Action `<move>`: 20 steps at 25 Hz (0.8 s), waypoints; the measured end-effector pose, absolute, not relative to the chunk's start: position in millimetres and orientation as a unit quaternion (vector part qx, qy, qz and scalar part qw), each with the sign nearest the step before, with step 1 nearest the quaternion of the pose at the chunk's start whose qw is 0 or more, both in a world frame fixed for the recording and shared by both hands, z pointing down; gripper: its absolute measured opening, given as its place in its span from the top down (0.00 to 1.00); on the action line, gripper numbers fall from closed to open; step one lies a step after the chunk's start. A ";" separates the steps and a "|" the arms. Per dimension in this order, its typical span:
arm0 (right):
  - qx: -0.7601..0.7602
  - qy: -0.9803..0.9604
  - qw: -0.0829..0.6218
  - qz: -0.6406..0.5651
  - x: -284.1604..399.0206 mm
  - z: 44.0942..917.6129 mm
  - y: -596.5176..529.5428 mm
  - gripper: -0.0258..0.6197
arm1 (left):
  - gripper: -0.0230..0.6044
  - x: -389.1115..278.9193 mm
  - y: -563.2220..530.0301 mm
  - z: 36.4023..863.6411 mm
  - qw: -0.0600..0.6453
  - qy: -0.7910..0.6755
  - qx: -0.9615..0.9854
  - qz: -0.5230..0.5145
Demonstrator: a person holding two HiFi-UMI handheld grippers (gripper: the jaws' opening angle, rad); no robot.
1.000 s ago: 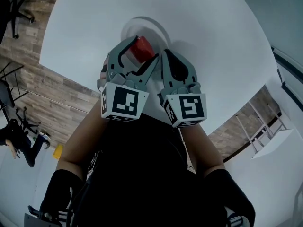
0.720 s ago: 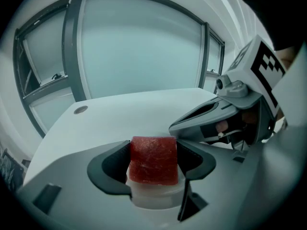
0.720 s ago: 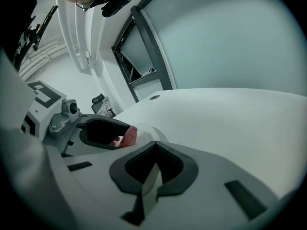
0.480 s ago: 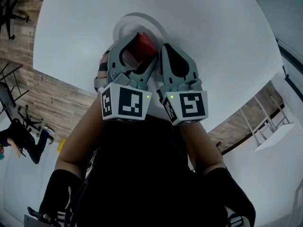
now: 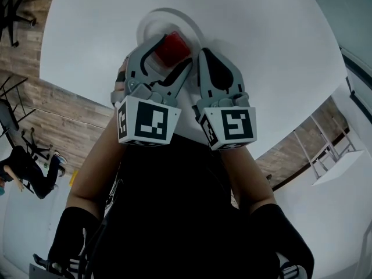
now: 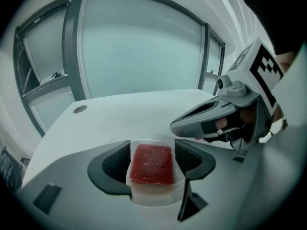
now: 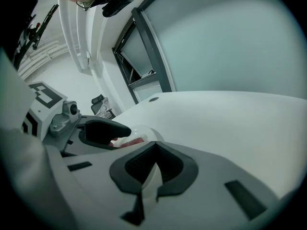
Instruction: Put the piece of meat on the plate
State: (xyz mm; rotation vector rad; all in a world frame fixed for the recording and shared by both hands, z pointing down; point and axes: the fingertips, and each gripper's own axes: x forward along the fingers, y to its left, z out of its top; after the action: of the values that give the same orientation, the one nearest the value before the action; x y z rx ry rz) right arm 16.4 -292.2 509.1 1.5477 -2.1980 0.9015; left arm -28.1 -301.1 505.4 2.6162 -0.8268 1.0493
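Floor: showed as wood planks at the left edge of the head view, beyond the desk rim, with an office chair in the top corner.
Left gripper: hung above the far part of the desk, jaws clenched on the piece of meat with one dark pad against each long side; carried its marker cube turned up toward the head camera.
Piece of meat: looked red, rectangular and flat-topped; sat pinched between the left jaws directly over the plate; gave no clear sign of whether its underside touched the plate.
Plate: looked white and round; lay on the desk beneath the left jaws, its rim showing past them on the far side.
Right gripper: hovered just beside the left one, jaws drawn together tip to tip with nothing between them; pointed toward the plate's right edge.
Desk: looked white and round, stretching wide to the right of both grippers; bore a small round cap near its far edge.
Window: stood beyond the desk as large pale panes in dark grey frames.
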 end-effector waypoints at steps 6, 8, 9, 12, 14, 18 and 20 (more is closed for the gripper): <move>0.532 -0.788 0.136 0.277 12.8 483.8 -287.8 0.96 | 0.66 -39.8 -301.4 465.6 0.091 -0.343 0.895 0.270; 0.526 -0.799 0.128 0.263 12.4 468.3 -282.8 0.96 | 0.74 -42.3 -296.7 451.6 0.084 -0.366 0.890 0.258; 0.522 -0.805 0.123 0.256 11.4 460.0 -279.7 0.96 | 0.78 -44.5 -294.1 443.6 0.079 -0.380 0.887 0.250; 0.509 -0.822 0.115 0.228 6.0 436.1 -268.0 0.96 | 0.96 -50.0 -284.3 418.4 0.059 -0.420 0.877 0.227; 0.498 -0.835 0.113 0.206 1.4 419.9 -255.9 0.96 | 0.96 -49.2 -272.5 402.4 0.056 -0.434 0.874 0.210; 0.484 -0.853 0.096 0.169 -3.4 387.0 -232.0 0.96 | 0.96 -44.0 -248.5 371.7 0.058 -0.459 0.870 0.172; 0.481 -0.861 0.079 0.147 -6.0 367.6 -225.9 0.96 | 0.96 -43.3 -238.3 355.6 0.053 -0.474 0.866 0.148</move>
State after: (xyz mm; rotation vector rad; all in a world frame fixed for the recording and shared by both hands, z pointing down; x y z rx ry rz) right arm -6.0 -225.9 367.6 1.4390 -2.5758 0.4385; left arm -43.3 -238.3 355.6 2.6345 -1.4414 0.4497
